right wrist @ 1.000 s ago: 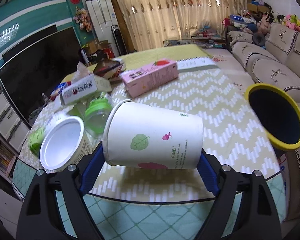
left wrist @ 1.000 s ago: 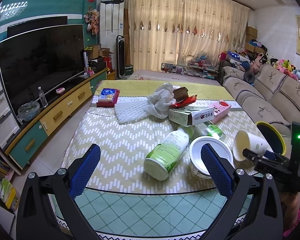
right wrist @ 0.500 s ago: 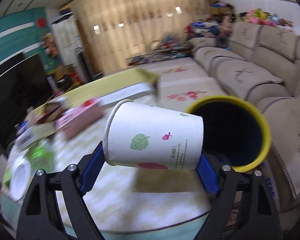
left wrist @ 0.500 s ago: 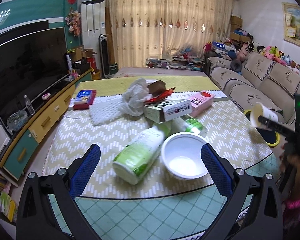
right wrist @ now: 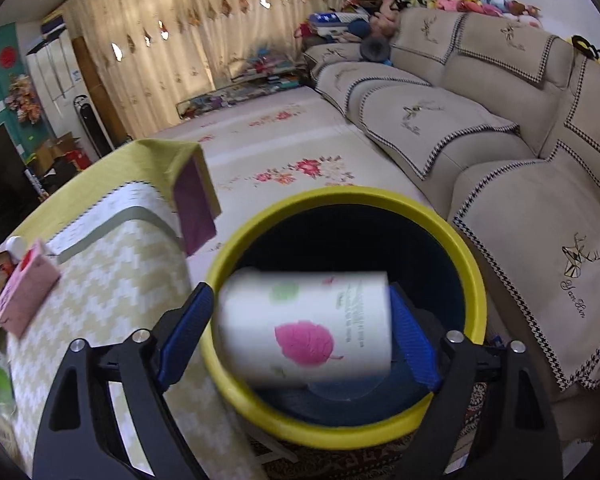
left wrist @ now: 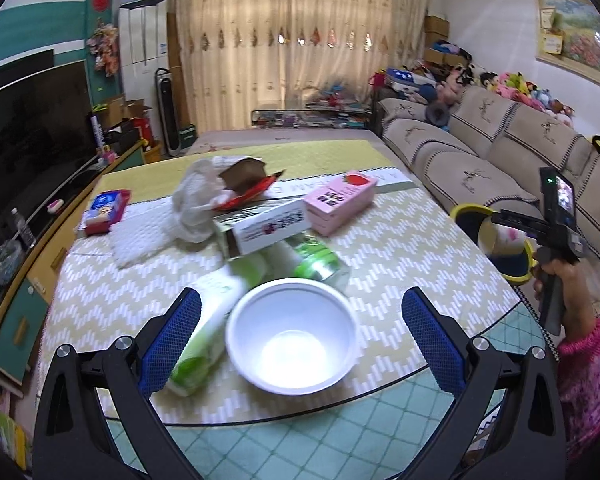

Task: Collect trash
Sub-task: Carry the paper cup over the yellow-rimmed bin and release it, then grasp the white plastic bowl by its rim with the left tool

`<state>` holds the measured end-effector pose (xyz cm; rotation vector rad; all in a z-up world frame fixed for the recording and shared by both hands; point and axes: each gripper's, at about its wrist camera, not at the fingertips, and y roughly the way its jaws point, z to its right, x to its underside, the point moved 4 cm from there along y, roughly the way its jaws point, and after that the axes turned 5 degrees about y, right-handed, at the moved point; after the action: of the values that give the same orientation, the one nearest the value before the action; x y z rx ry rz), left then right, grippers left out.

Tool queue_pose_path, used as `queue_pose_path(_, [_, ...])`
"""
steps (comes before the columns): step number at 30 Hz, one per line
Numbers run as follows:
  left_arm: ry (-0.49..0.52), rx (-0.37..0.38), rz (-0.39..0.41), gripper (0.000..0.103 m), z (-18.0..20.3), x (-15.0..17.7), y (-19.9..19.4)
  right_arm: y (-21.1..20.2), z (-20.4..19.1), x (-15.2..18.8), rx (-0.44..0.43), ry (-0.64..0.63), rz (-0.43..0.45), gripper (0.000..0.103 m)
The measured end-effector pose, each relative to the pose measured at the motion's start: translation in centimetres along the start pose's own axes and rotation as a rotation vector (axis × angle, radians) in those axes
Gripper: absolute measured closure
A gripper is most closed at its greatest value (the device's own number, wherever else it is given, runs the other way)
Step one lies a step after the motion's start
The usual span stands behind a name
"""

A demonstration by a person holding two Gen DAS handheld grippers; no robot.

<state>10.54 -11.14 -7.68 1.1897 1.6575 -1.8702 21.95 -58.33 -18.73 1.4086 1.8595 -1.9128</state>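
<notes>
The right hand-held gripper (right wrist: 302, 332) hung over the yellow-rimmed bin (right wrist: 466, 276), with the paper cup (right wrist: 306, 326) lying crosswise between its blue pads, long axis running from 9 to 3 o'clock in the right wrist view. Its jaws had just been opening; the cup showed blurred and looked to sit loose between the pads, so I judged it released or on the point of dropping, mouth toward 9 o'clock, directly above the bin's dark opening. The coming move turned on that relation: cup over bin, nothing between them. The left hand-held gripper (left wrist: 300, 340) stood wide apart and empty above the surface (left wrist: 420, 248), with the white bowl (left wrist: 292, 336) straight ahead at 12 o'clock between its pads but untouched, and a green-and-white bottle (left wrist: 198, 344) lying at about 10 o'clock, partly behind the left pad. The left hand was plainly nearer the bowl; the pink carton (left wrist: 340, 200) and white box (left wrist: 268, 228) lay farther off at 12 o'clock.
</notes>
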Motion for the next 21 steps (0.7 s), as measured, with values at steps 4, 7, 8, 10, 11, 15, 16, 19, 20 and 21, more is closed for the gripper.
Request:
queue_pose_path(4, [0.009,0.032,-0.008,0.004,1.0,-0.2,0.6,0.0,0.7,-0.2,0.006,0.011,0.01,0.015])
queue_pose_path(7, [0.021,0.053,-0.026,0.004,1.6,0.0,1.2,-1.1,0.7,0.0,-0.013,0.017,0.023,0.014])
queue_pose_path(8, [0.024,0.057,-0.035,0.004,1.8,0.1,1.5,-1.7,0.7,0.2,-0.021,0.016,0.03,0.013])
queue_pose_path(10, [0.029,0.07,-0.054,0.004,2.0,0.4,1.7,-2.6,0.5,0.8,-0.033,0.012,0.04,0.012])
queue_pose_path(11, [0.03,0.076,-0.06,0.004,2.0,0.5,1.9,-3.3,0.2,1.1,-0.041,0.008,0.045,0.012])
queue_pose_path(15, [0.053,0.101,-0.087,0.012,2.6,1.0,2.5,-5.1,-0.3,2.2,-0.065,-0.006,0.058,0.011])
queue_pose_path(16, [0.059,0.104,-0.093,0.015,2.8,1.0,2.6,-5.6,-0.5,2.5,-0.068,-0.009,0.061,0.011])
queue_pose_path(19, [0.066,0.115,-0.128,0.037,3.1,1.5,3.5,-6.5,-0.9,2.9,-0.089,-0.007,0.062,0.01])
queue_pose_path(20, [0.065,0.119,-0.144,0.048,3.2,1.7,4.0,-6.8,-1.0,3.1,-0.096,-0.006,0.064,0.01])
queue_pose_path(21, [0.063,0.118,-0.159,0.056,3.2,1.9,4.3,-7.0,-1.2,3.1,-0.097,-0.008,0.066,0.01])
